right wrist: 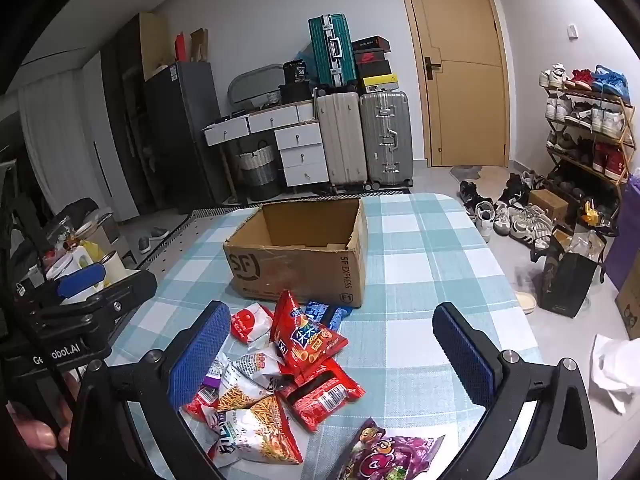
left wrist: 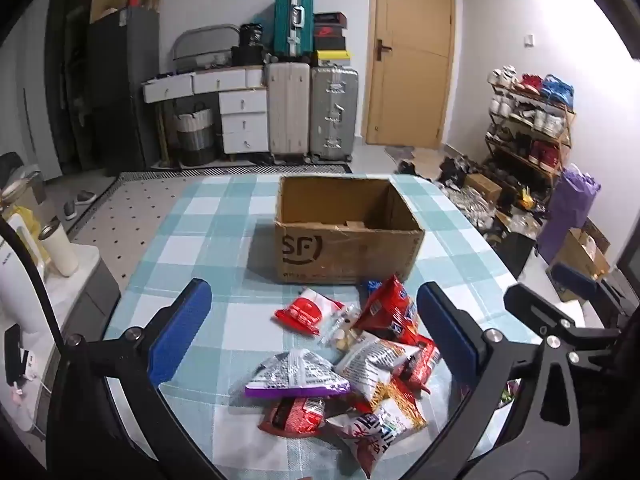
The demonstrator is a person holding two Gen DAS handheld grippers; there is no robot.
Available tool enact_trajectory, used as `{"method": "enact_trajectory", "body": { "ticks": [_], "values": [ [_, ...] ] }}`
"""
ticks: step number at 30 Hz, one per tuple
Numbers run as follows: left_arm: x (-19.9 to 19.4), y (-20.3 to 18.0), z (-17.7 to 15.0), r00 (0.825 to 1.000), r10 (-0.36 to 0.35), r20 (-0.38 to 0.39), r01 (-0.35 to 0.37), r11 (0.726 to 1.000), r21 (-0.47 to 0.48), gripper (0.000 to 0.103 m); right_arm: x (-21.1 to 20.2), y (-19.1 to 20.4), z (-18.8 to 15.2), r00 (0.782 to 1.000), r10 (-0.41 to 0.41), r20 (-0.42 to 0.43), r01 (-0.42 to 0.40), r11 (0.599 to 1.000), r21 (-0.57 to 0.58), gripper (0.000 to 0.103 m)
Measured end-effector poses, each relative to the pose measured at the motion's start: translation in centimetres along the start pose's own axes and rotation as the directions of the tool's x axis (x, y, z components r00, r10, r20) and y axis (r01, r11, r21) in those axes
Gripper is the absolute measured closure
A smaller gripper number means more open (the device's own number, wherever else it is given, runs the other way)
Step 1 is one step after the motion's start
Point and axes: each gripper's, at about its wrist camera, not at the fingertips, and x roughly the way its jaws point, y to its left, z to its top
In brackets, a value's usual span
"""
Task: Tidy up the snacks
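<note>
Crinkly foil and plastic make up the heap of snack packets (left wrist: 352, 364) lying low in the centre of the left view, on the desk with the teal-and-white checked cloth (left wrist: 208, 216). Just beyond the heap, mid-frame, stands the open brown cardboard box printed SF (left wrist: 348, 236), which looks nearly empty. The left tool (left wrist: 314, 328) hangs above the pile with its blue pads spread wide and nothing between them; the right tool (right wrist: 332, 352) is likewise spread wide and empty, the heap sitting toward its left pad.

These packets look light, puffed and soft, with slick skins, so a pinch on a flat sealed edge or corner should hold better than a squeeze on the air-filled belly, which may crush the contents. The red chip packet (right wrist: 304, 340) stands proud on top and seems easiest to take first. A purple-patterned packet (right wrist: 384, 456) lies apart at the lower edge of the right view. The cloth at right is bare; the box's near wall is a lip to lift over
</note>
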Motion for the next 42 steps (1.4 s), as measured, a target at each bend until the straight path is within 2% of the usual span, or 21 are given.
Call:
{"method": "enact_trajectory", "body": {
  "ticks": [5, 7, 13, 15, 42],
  "values": [
    [-0.7, -1.5, -0.6, 0.998, 0.048, 0.032, -0.05, 0.997, 0.051, 0.001, 0.0, 0.2, 0.0, 1.0, -0.002, 0.0, 0.002, 1.0, -0.007, 0.0],
    [0.0, -0.3, -0.3, 1.0, 0.018, 0.001, -0.018, 1.0, 0.015, 0.001, 0.1, 0.2, -0.1, 1.0, -0.001, -0.001, 0.001, 1.0, -0.005, 0.0],
    [0.3, 0.0, -0.5, 1.0, 0.015, -0.004, -0.015, 1.0, -0.003, 0.001, 0.2, -0.3, 0.0, 1.0, 0.001, -0.002, -0.001, 1.0, 0.011, 0.0],
    [0.4, 0.1, -0.5, 1.0, 0.012, 0.0, -0.012, 1.0, -0.005, 0.001, 0.3, 0.6, -0.6, 1.0, 0.005, -0.007, -0.005, 1.0, -0.005, 0.0],
    [-0.4, 0.0, -0.3, 1.0, -0.001, 0.008, 0.001, 1.0, -0.005, 0.001, -0.1, 0.1, -0.5, 1.0, 0.009, -0.002, -0.009, 1.0, 0.001, 0.0]
  ]
}}
